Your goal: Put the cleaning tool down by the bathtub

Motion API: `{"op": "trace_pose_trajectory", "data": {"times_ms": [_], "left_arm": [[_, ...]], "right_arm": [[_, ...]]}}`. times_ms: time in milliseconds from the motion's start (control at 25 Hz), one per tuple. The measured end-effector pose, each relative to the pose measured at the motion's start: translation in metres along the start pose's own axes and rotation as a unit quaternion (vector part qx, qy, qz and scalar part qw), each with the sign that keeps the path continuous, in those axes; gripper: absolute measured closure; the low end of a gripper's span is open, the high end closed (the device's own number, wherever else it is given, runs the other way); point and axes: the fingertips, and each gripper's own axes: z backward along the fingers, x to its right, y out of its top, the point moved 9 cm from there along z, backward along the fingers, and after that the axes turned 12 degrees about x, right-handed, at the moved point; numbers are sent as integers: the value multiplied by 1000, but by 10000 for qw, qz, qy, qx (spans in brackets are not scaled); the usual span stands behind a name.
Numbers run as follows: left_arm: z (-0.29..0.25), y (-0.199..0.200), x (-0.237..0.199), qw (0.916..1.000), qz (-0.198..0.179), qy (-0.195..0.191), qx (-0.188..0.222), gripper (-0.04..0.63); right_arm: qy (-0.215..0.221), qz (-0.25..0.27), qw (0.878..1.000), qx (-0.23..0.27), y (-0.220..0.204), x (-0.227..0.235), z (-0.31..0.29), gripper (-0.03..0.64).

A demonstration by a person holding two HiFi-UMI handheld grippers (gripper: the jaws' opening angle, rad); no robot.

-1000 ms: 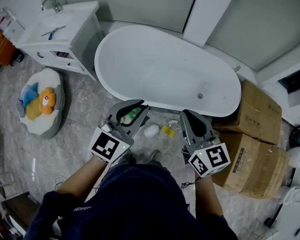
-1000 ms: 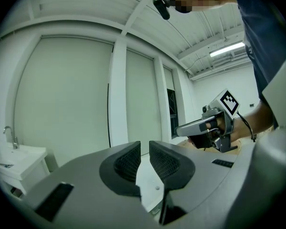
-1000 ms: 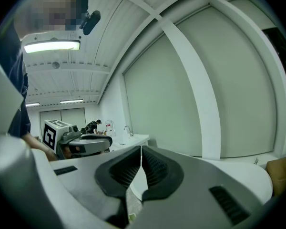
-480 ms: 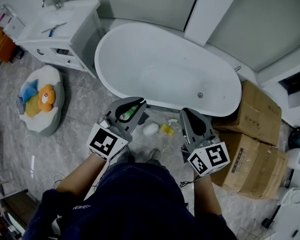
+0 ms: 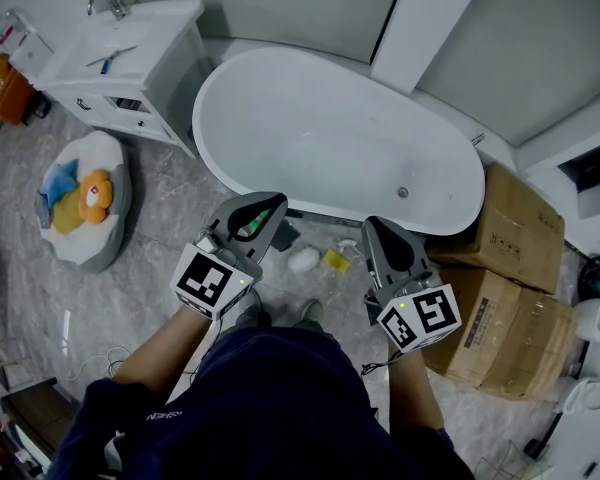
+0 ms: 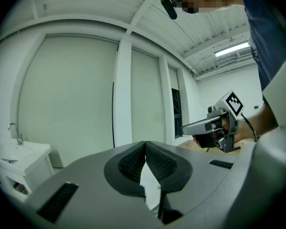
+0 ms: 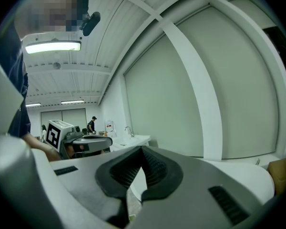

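The white oval bathtub [image 5: 330, 118] fills the middle of the head view. On the floor along its near side lie a green object [image 5: 261, 220], a dark piece [image 5: 286, 235], a white lump [image 5: 302, 260] and a small yellow item [image 5: 335, 260]; which one is the cleaning tool I cannot tell. My left gripper [image 5: 259, 201] [image 6: 145, 145] hovers over the green object; its jaws have just been closing and now meet with nothing between them. My right gripper [image 5: 378, 224] [image 7: 142, 150] is held level beside it, pads together and empty.
A white vanity with a sink [image 5: 120, 53] stands at the tub's left end. A round cushion with a duck print [image 5: 80, 200] lies on the tiled floor to the left. Cardboard boxes [image 5: 510, 268] are stacked on the right. A white pillar [image 5: 420, 18] rises behind the tub.
The left gripper's jaws have drawn together from partly open to shut, empty. It shifted slightly. The right gripper has kept still.
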Motion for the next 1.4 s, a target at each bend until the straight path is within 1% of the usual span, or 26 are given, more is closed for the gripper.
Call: {"op": "trace_pose_trajectory", "data": {"times_ms": [160, 480, 720, 920, 1080, 1400], "left_arm": [[2, 1, 0, 9999, -98, -8, -45, 565], [0, 3, -2, 9999, -139, -13, -69, 565], [2, 4, -3, 10000, -70, 39, -30, 565], [4, 1, -5, 9999, -101, 72, -73, 565], [0, -1, 0, 9998, -160, 69, -108, 565], [1, -2, -1, 9998, -116, 107, -111, 565]], "right_arm": [[-2, 20, 10000, 12, 1, 0, 1, 612], [-12, -12, 10000, -32, -1, 2, -1, 614], [-29, -13, 10000, -38, 0, 2, -1, 614], [-59, -44, 9999, -70, -5, 1, -1, 614], [-4, -44, 10000, -56, -4, 7, 2, 614], [14, -43, 10000, -58, -4, 6, 0, 614]]}}
